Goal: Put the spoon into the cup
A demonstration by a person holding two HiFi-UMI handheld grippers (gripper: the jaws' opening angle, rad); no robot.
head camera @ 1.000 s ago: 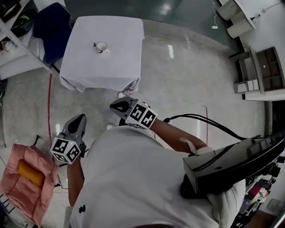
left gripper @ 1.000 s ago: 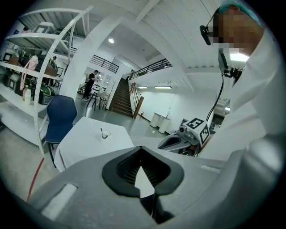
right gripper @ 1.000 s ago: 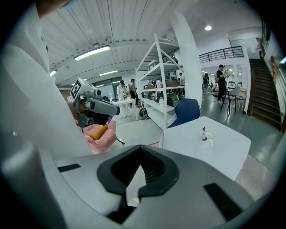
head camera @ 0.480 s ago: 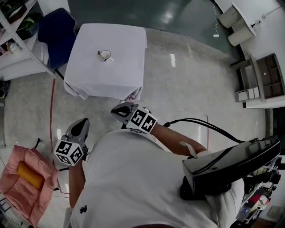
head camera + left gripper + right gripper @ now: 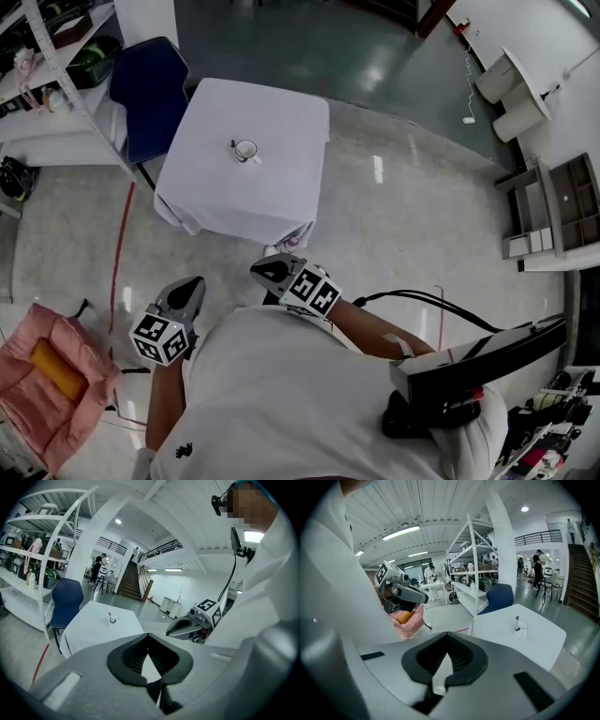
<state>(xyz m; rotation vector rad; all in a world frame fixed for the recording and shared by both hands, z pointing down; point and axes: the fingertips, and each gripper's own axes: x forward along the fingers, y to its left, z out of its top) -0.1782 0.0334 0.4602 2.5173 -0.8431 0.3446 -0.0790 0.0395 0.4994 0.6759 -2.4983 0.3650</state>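
A white cup stands on the white-clothed table, with the spoon upright inside it. Both grippers are held close to the person's body, well short of the table. My left gripper is shut and holds nothing. My right gripper is also shut and empty. In the left gripper view the cup is far off beyond the closed left gripper. The right gripper view shows the cup and spoon far past the closed right gripper.
A blue chair stands at the table's left, beside white shelving. A pink cushion lies on the floor at lower left. Low cabinets line the right wall. A black cable trails on the floor.
In the head view the table and cup have slid lower and to the right, and look a little nearer. Both grippers stay shut by the body.
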